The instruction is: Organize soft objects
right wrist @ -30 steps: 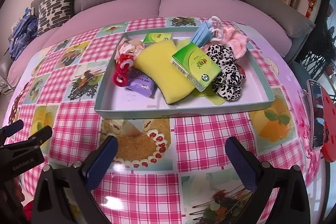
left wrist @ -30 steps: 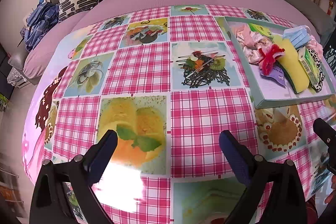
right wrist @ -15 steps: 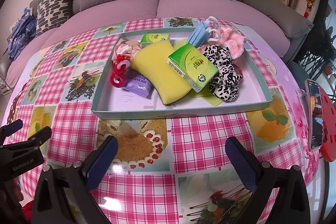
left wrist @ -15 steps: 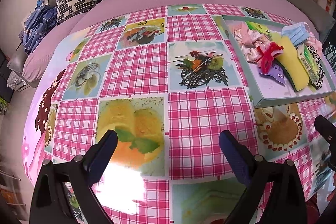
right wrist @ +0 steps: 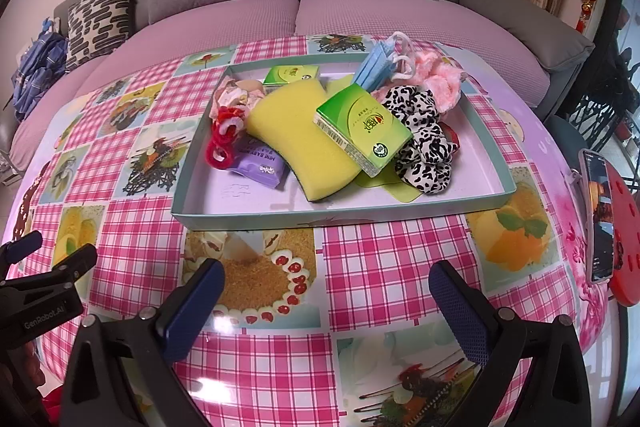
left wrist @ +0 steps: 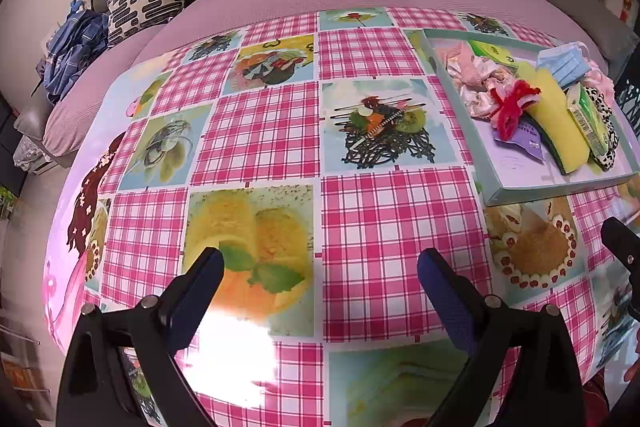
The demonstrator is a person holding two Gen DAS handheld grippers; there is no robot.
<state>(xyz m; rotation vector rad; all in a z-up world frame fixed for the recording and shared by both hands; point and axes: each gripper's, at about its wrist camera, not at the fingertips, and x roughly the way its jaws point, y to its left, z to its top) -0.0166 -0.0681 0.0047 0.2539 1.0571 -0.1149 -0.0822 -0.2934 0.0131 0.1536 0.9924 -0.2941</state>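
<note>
A shallow teal tray (right wrist: 320, 217) (left wrist: 556, 185) on the checked tablecloth holds a pile of soft things: a yellow sponge (right wrist: 296, 139), a green tissue pack (right wrist: 362, 127), a leopard-print scrunchie (right wrist: 424, 143), a red scrunchie (right wrist: 222, 137), a purple wipes pack (right wrist: 258, 165), blue face masks (right wrist: 376, 67) and a pink fluffy scrunchie (right wrist: 438, 83). My right gripper (right wrist: 326, 297) hangs open over the table in front of the tray, holding nothing. My left gripper (left wrist: 318, 285) is open and empty further left, over bare cloth.
A purple-grey sofa (right wrist: 304, 3) with cushions curves behind the table. A phone (right wrist: 600, 219) lies on a red stand at the table's right edge. Blue clothing (left wrist: 72, 47) is heaped on the sofa's left end.
Both grippers have drawn back slightly from the tray; the objects in it have not moved. Both stay open.
</note>
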